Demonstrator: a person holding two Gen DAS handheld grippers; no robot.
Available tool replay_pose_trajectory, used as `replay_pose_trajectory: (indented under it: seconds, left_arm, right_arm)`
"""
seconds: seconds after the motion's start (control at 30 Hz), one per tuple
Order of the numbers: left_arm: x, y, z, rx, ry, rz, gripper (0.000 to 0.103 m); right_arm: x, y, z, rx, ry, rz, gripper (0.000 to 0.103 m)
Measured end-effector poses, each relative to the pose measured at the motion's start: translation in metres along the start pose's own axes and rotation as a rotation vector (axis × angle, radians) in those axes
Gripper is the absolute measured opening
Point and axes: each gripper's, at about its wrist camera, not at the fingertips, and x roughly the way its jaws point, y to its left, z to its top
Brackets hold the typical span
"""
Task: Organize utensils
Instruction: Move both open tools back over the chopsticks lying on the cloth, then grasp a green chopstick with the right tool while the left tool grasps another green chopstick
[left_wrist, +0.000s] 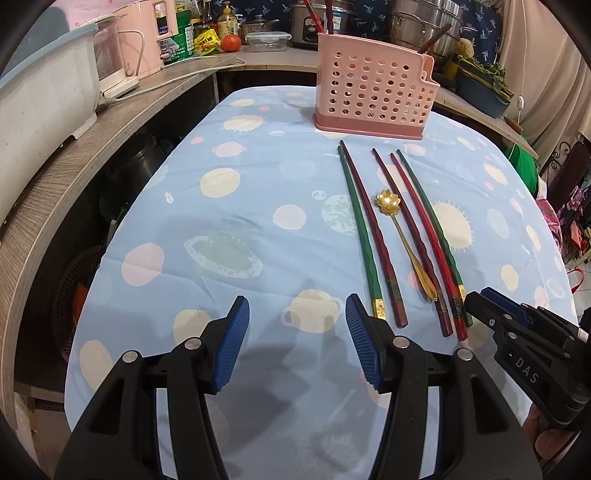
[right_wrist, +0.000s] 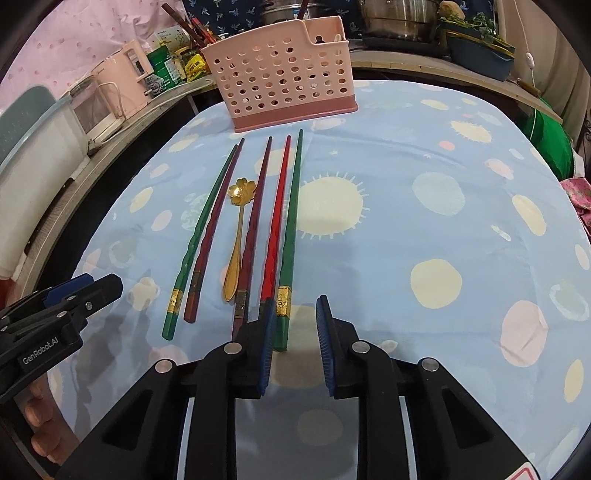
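Five chopsticks and one gold spoon lie in a row on a space-print tablecloth (left_wrist: 258, 184) before a perforated pink plastic holder (left_wrist: 373, 92).

Two green chopsticks (right_wrist: 291, 236), two dark maroon (right_wrist: 255, 229) and one red (right_wrist: 275, 225) show faceted, twisted shafts; the spoon (right_wrist: 236, 236) has a flower-shaped bowl. Left gripper (left_wrist: 297, 343) and right gripper (right_wrist: 295, 347) hover near the handle ends, ribbed blue pads spread apart, gripping nothing.

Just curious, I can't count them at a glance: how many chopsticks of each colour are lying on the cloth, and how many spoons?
Green chopsticks: 2
Dark maroon chopsticks: 2
Bright red chopstick: 1
Gold flower spoon: 1
Total: 6
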Motion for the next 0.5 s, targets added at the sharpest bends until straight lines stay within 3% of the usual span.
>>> replay_pose_trajectory:
  seconds: [0.23, 0.5]
  left_arm:
    - [0.0029, -0.0023, -0.0005, 0.006, 0.008, -0.004, 0.052]
    - [0.0067, -0.0067, -0.0011, 0.014, 0.020, -0.013, 0.053]
  right_arm:
    - [0.0038, 0.0019, 0.0000, -0.011, 0.004, 0.004, 0.019]
    - [0.0072, 0.0027, -0.0003, -0.025, 0.005, -0.011, 0.010]
